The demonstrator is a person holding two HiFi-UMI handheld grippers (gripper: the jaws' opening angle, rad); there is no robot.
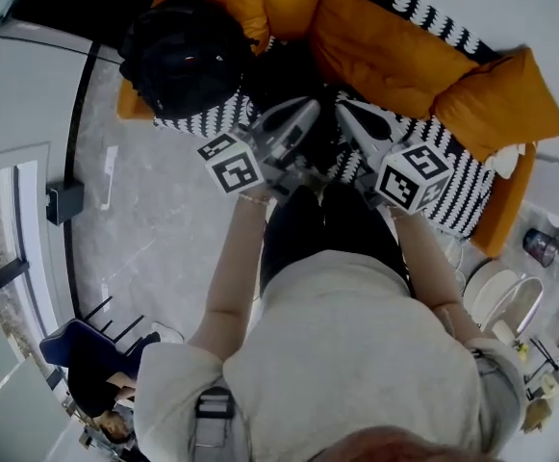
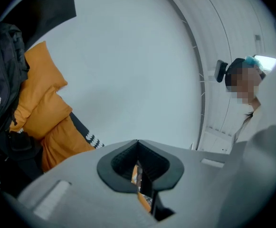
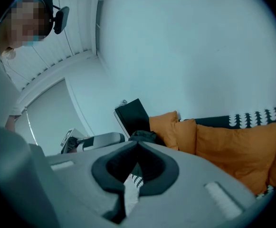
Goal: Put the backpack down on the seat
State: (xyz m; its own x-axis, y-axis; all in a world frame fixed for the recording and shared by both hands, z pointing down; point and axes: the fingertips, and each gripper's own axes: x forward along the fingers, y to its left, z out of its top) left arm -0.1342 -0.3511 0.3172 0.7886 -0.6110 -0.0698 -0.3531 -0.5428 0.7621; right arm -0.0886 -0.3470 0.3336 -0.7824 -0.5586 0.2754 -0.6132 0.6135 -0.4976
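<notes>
The black backpack (image 1: 185,54) rests on the left end of the sofa seat (image 1: 457,191), which has a black-and-white patterned cover, and it leans on an orange cushion. My left gripper (image 1: 303,114) and right gripper (image 1: 348,114) hover side by side over the seat's middle, right of the backpack and apart from it. Both are shut with nothing held. In the left gripper view the jaw tips of the left gripper (image 2: 138,141) meet, and the backpack (image 2: 2,75) fills the left edge. The jaws of the right gripper (image 3: 138,143) also touch, with the backpack (image 3: 145,137) just beyond them.
Orange cushions (image 1: 394,56) line the sofa back. Grey floor (image 1: 154,229) lies to the left with a small black box (image 1: 64,202). A seated person (image 1: 106,393) is at lower left. A side table (image 1: 515,301) and a cup (image 1: 544,246) stand at right.
</notes>
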